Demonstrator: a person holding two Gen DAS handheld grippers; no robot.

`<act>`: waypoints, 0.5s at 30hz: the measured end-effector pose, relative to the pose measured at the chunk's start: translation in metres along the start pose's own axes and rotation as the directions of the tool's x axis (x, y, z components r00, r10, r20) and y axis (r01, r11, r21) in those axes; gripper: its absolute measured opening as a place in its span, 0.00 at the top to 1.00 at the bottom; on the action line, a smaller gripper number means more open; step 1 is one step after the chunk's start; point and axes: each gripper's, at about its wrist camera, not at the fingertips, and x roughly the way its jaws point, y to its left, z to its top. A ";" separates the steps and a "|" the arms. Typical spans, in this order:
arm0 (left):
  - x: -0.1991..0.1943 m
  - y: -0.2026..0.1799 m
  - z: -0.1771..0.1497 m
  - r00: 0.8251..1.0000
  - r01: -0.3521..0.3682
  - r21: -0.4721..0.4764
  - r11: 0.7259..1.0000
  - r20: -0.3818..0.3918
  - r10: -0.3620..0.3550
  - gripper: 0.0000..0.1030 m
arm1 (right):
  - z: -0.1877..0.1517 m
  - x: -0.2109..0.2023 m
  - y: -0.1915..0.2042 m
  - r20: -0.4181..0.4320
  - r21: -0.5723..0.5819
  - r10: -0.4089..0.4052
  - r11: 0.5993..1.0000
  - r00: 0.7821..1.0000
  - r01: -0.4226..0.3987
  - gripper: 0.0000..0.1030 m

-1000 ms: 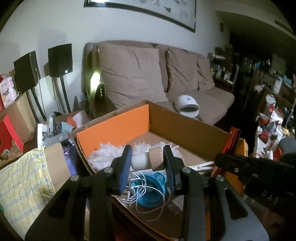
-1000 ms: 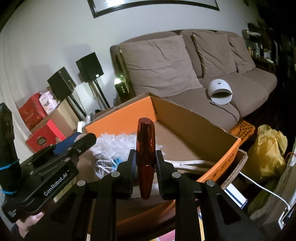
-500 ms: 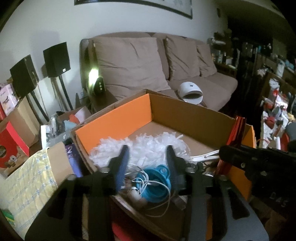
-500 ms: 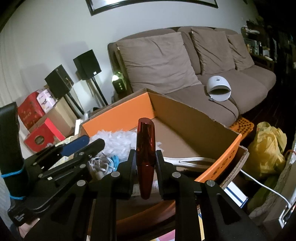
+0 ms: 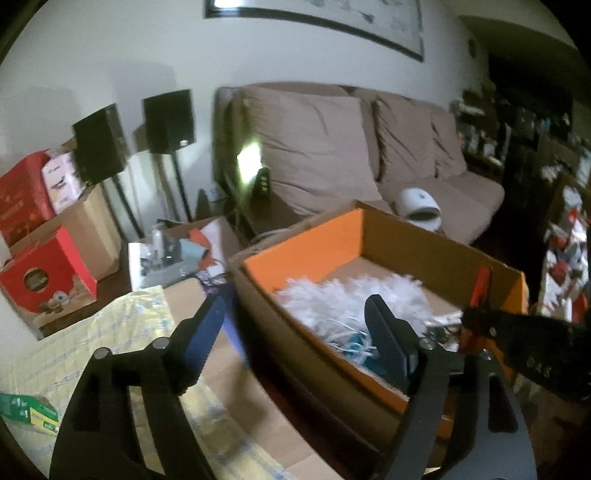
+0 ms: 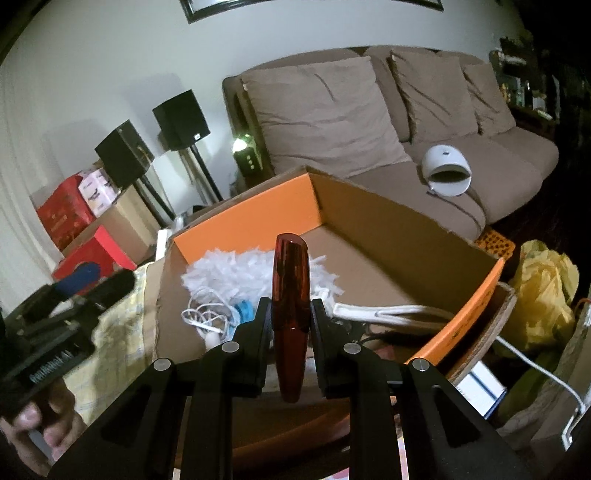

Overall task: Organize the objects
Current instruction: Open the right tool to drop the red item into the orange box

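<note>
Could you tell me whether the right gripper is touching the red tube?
Touching. The right wrist view shows the right gripper with its jaws pressed against both sides of the red tube, holding it upright.

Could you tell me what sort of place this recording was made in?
It looks like a lived-in home living room, rather cluttered. A brown sofa with big cushions stands against the wall under a framed picture, two black speakers stand on stands beside it, and an open cardboard box sits in front.
</note>
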 end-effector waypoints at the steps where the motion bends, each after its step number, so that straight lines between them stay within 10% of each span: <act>1: 0.002 0.007 0.000 1.000 -0.016 -0.014 1.000 -0.008 0.016 0.26 | -0.001 0.001 0.001 -0.007 0.003 0.004 1.000 1.000 -0.004 0.81; 15: -0.023 0.071 -0.018 0.995 -0.093 -0.151 0.984 -0.043 0.087 0.26 | -0.001 0.001 -0.001 -0.004 0.025 -0.022 0.999 1.000 0.022 0.69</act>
